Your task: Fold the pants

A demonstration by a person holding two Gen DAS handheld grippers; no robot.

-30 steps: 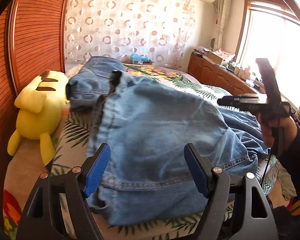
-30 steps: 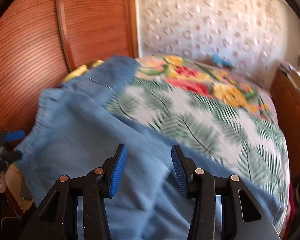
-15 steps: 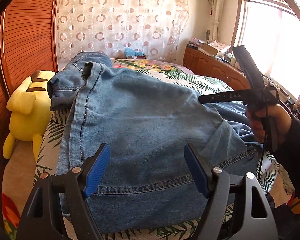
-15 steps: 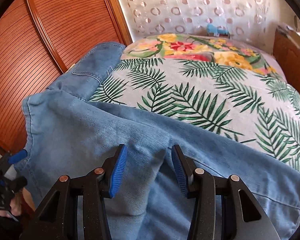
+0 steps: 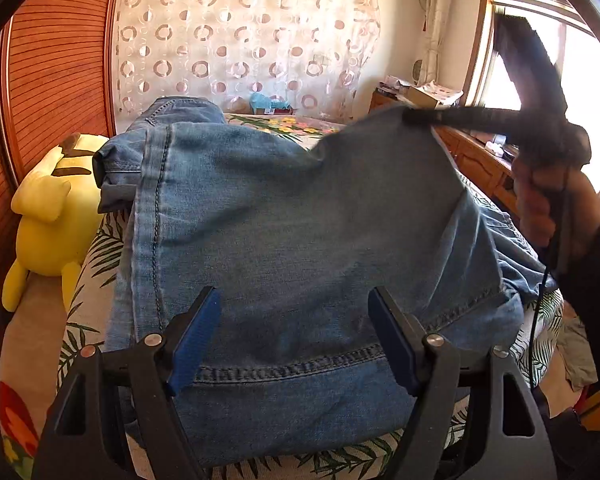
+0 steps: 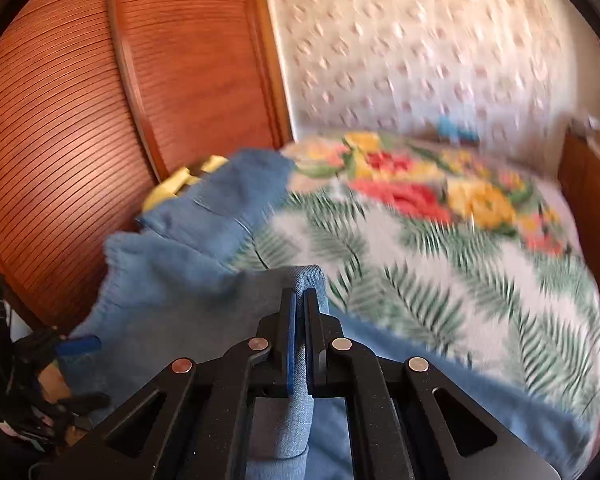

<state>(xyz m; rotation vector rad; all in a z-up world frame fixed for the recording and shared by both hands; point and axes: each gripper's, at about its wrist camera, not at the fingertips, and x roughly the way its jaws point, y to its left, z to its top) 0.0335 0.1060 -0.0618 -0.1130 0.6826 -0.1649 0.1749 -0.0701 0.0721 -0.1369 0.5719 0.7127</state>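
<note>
Blue denim pants [image 5: 292,232] lie on the bed, partly folded, with a hem near the front edge. My left gripper [image 5: 296,336] is open and empty, its blue pads either side of the denim just above it. My right gripper [image 6: 299,308] is shut on a fold of the pants [image 6: 172,280] and lifts that edge off the bed. In the left wrist view the right gripper [image 5: 416,114] holds the raised fold at the upper right.
The bed has a palm-leaf and flower sheet [image 6: 440,248]. A yellow plush toy [image 5: 48,216] sits at the bed's left side against a wooden slatted wall [image 6: 80,100]. A wooden dresser [image 5: 480,160] stands by the window on the right.
My right gripper has shut on a fold of the pants and raised it. My left gripper stays open and has moved slightly closer to the denim.
</note>
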